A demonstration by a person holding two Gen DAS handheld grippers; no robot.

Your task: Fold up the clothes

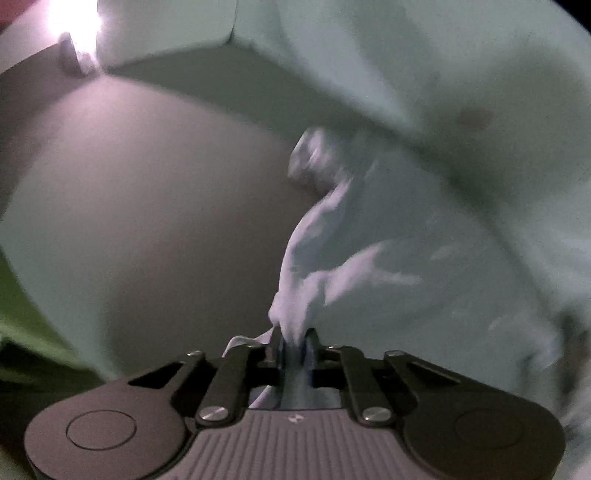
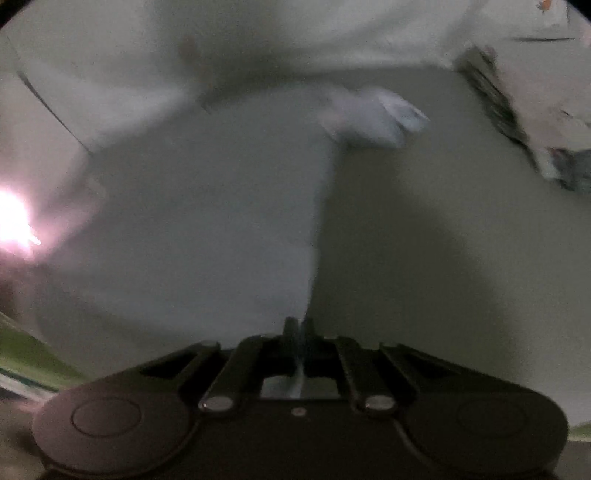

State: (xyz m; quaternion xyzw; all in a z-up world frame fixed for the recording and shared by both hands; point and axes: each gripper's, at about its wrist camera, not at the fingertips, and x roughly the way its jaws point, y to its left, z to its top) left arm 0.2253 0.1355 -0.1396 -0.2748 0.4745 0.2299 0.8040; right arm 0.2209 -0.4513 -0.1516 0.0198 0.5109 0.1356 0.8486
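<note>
Nearest in the left wrist view, the left hand-held gripper (image 1: 294,338) is seen nearly closed, a bunched pinch of the pale garment (image 1: 388,236) clamped between its pads, with cloth running back through the gap toward the body of the tool. In the right wrist view the right hand-held gripper (image 2: 298,326) is seen fully closed; a thin edge of the same garment (image 2: 192,229) appears to be trapped between its pads, though blur leaves this less certain.

Beyond the left gripper, the cloth is drawn up into a taut ridge and spreads away to the right, partly lifted off the grey worktop (image 1: 155,192). Farther off, more pale fabric is draped across the top of both views, and a bright light flare (image 1: 75,22) is seen at the far left.

The step in hand is judged to be the carrying over of a gripped edge to make a fold. For the next move, both grips must be kept firm while the edge is laid evenly onto the flat part, then released.
</note>
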